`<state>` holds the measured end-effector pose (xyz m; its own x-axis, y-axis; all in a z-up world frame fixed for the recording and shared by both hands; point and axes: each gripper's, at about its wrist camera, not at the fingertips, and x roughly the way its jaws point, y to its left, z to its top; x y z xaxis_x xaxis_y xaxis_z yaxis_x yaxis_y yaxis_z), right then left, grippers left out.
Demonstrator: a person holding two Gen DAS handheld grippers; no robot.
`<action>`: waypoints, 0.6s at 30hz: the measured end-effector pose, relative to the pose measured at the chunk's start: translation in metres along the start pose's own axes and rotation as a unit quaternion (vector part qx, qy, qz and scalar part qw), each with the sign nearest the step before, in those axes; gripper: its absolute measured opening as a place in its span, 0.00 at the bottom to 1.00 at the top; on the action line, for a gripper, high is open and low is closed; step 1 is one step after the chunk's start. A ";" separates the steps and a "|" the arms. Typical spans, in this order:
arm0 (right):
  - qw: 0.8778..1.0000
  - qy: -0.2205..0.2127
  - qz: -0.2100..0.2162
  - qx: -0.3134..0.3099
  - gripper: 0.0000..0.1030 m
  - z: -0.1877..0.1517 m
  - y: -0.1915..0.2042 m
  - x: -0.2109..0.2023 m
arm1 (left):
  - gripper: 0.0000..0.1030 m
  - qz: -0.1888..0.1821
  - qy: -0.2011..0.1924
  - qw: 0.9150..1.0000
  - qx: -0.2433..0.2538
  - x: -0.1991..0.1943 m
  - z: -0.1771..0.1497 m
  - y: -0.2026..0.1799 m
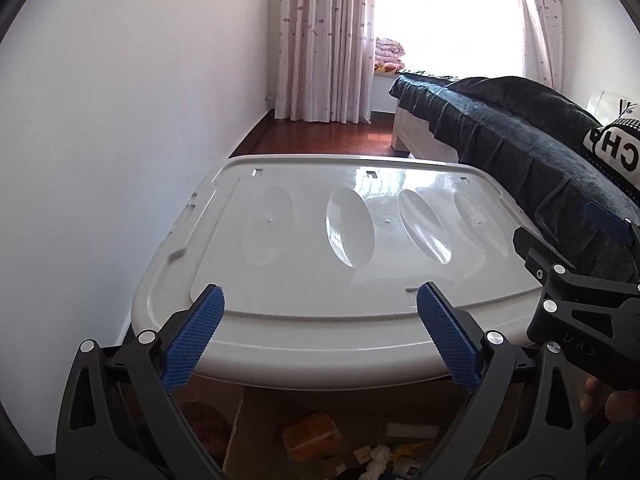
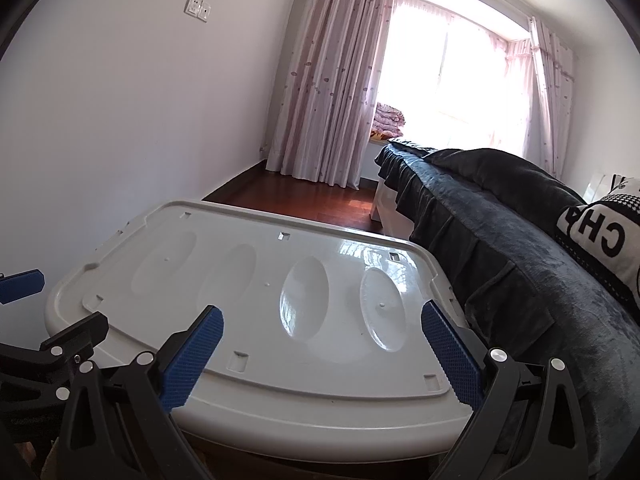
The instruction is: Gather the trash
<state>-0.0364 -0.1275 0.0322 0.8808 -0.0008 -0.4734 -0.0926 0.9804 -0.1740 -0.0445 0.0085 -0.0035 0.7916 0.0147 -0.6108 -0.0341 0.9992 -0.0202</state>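
Both the left gripper point(image 1: 320, 340) and right gripper point(image 2: 322, 354) hung wide apart and empty over the white bin lid point(image 1: 340, 248), probably poised for reaching; scraps of trash point(image 1: 376, 460) lay below its near edge

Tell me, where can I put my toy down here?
The white bin lid is bare all over, from the wall side to the dark bed blanket. The wood floor between lid and curtains looks free too. Below the lid's near edge it is crowded with trash scraps.
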 end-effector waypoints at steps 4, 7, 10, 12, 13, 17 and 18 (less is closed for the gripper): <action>1.000 0.000 0.000 0.000 0.95 0.000 0.001 0.000 | 0.92 0.001 0.002 1.000 0.001 0.001 -0.001 -0.001; 1.000 0.000 0.000 -0.001 0.95 0.000 0.000 0.000 | 0.92 0.000 0.005 1.000 0.004 0.002 -0.001 -0.001; 1.000 0.000 0.000 -0.002 0.95 0.000 0.000 0.000 | 0.92 0.000 0.005 1.000 0.004 0.003 -0.001 -0.001; 1.000 0.000 0.001 -0.001 0.95 0.000 0.000 0.000 | 0.92 0.001 0.005 1.000 0.004 0.002 -0.002 -0.001; 1.000 0.000 0.001 -0.001 0.95 0.000 0.000 0.000 | 0.92 0.001 0.004 1.000 0.004 0.003 -0.002 -0.001; 1.000 0.000 0.001 -0.002 0.95 0.000 0.001 0.000 | 0.92 0.004 0.002 1.000 0.005 0.002 -0.002 -0.002; 1.000 0.000 0.001 -0.002 0.95 -0.001 0.001 0.000 | 0.92 0.005 0.001 1.000 0.005 0.002 -0.002 -0.002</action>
<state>-0.0368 -0.1267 0.0317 0.8809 0.0011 -0.4734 -0.0960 0.9796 -0.1763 -0.0441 0.0068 -0.0061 0.7904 0.0244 -0.6121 -0.0351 0.9994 -0.0055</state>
